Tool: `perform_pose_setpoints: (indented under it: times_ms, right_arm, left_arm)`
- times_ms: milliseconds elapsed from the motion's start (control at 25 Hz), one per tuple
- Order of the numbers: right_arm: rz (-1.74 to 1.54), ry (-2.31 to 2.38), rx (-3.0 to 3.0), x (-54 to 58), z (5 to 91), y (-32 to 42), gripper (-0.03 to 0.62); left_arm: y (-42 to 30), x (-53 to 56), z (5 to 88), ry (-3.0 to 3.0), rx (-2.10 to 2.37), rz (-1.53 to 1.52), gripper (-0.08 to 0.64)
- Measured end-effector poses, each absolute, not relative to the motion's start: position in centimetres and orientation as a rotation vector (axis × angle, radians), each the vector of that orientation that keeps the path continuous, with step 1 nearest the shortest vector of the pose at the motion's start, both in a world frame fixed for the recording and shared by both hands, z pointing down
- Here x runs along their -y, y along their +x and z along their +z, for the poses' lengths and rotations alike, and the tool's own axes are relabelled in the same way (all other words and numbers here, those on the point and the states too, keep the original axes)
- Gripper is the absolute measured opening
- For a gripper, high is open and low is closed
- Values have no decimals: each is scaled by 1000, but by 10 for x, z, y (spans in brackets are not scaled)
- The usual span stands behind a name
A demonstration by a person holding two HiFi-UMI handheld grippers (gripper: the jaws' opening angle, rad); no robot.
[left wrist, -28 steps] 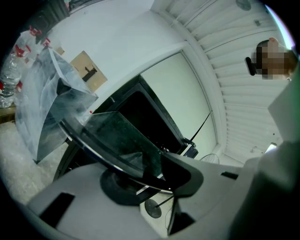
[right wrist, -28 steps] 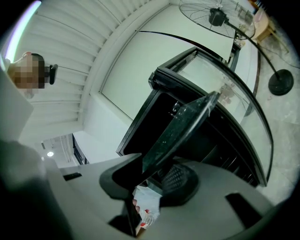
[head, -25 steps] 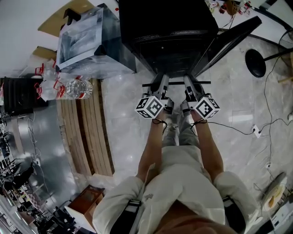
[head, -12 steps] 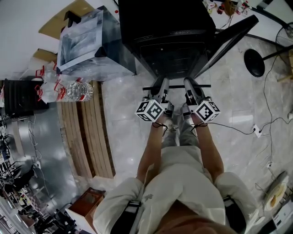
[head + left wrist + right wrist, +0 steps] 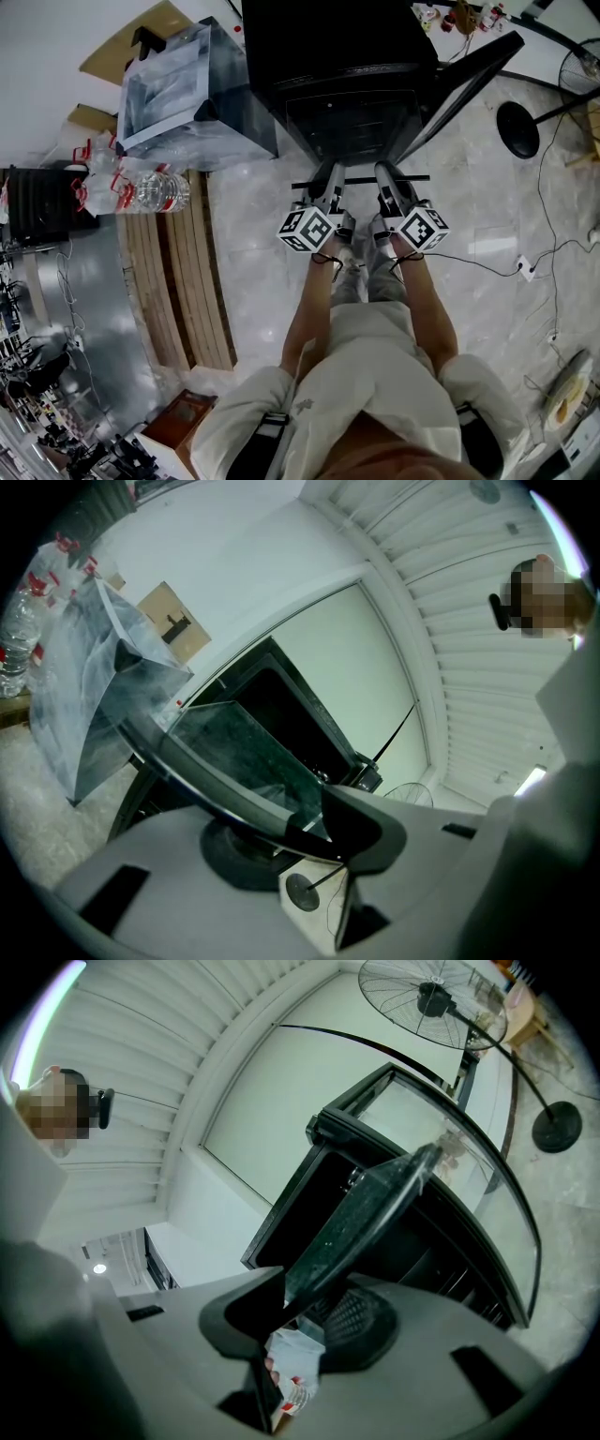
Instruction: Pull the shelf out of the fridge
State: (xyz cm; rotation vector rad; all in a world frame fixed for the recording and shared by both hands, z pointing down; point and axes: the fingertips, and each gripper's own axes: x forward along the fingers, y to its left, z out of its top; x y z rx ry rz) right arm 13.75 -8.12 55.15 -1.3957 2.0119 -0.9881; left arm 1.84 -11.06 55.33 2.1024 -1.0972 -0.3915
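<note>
A small black fridge (image 5: pixel 347 56) stands on the floor with its door (image 5: pixel 469 80) swung open to the right. Its glass shelf (image 5: pixel 361 178) sticks out of the opening, the dark front edge running across between both grippers. My left gripper (image 5: pixel 330 180) is shut on the left part of that edge, and my right gripper (image 5: pixel 386 178) is shut on the right part. In the left gripper view the glass shelf (image 5: pixel 234 752) runs out from the closed left gripper (image 5: pixel 314 822). The right gripper view shows the shelf (image 5: pixel 375 1213) edge-on, clamped in the right gripper (image 5: pixel 286 1307).
A clear plastic bin (image 5: pixel 183 89) stands left of the fridge. A pack of water bottles (image 5: pixel 141 187) and wooden planks (image 5: pixel 183 272) lie beyond it. A fan base (image 5: pixel 517 129) and cables (image 5: pixel 525 267) sit on the marble floor at the right.
</note>
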Motion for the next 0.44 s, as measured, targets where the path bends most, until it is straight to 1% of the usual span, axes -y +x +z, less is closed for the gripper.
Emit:
perform_pose_setpoints:
  times_ms: [440]
  right_arm:
    - [-1015,-1389,-2020,101,556,147,95]
  left_arm:
    - [28,129,559,2091,1099,-388,138]
